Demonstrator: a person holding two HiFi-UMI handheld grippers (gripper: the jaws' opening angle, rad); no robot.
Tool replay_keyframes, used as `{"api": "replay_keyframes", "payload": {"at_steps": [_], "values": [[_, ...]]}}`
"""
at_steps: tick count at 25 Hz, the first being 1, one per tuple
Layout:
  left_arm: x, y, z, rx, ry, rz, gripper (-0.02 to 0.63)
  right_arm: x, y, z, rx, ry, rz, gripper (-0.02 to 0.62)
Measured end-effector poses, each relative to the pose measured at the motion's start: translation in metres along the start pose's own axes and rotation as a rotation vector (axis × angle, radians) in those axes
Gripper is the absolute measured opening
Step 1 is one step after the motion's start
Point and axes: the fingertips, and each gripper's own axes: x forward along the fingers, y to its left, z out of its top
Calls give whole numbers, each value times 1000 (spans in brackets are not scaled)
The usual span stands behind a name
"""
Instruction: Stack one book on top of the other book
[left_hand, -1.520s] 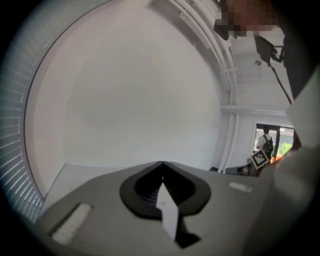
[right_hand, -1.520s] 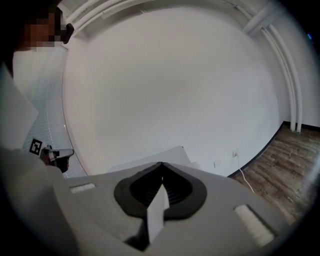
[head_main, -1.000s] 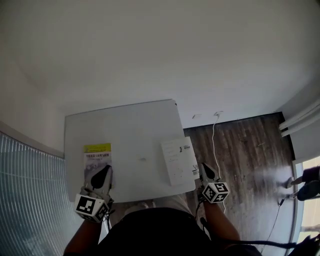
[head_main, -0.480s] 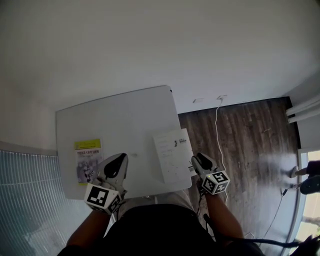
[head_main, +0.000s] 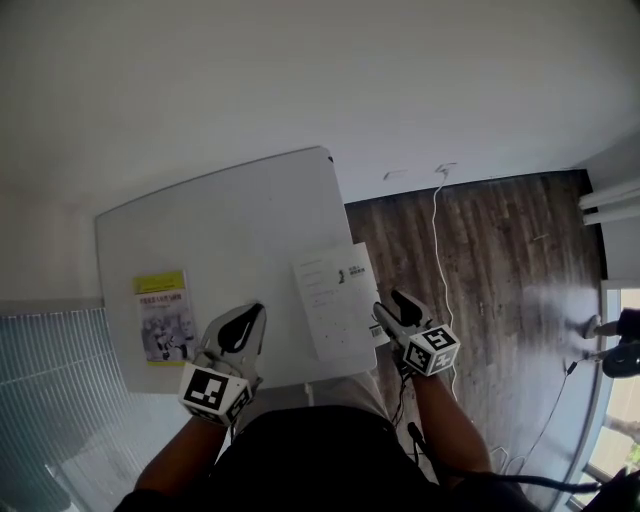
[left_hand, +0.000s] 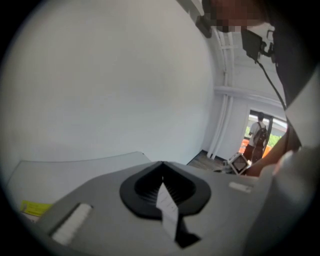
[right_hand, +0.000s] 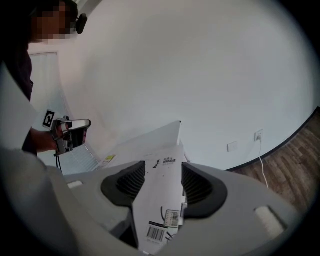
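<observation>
Head view first: white table (head_main: 240, 220), two books on it, well apart. The yellow book (head_main: 165, 315) lies flat by the left edge, toward the near left corner. The white book (head_main: 335, 300) lies flat along the right edge, and its near end reaches the near right corner. The left gripper (head_main: 250, 315) is over the near edge, between the two books and touching neither. The right gripper (head_main: 395, 308) sits right at the white book's near right corner.

Left gripper view: jaws closed tight together, and as far as I can see they're not gripping anything. A thin pale sliver shows in the slit below them, can't tell what that is. The yellow book (left_hand: 34, 207) peeks in at the far lower left.

Right gripper view: jaws have just been opening and now stand apart. The barcode end of the white book (right_hand: 160, 200) runs through the gap between them. The pads don't look pressed on it, so it's just lying on the table.
</observation>
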Motion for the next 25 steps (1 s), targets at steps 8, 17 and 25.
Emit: {"api": "replay_keyframes", "payload": {"at_steps": [8, 17, 25], "values": [[33, -32, -27, 9, 73, -75, 6, 17, -9, -23, 65, 43, 85, 327], [37, -44, -25, -3, 127, -76, 6, 37, -20, -52, 172, 79, 145, 359], [34, -42, -30, 4, 162, -58, 6, 51, -7, -70, 268, 137, 320, 360]]}}
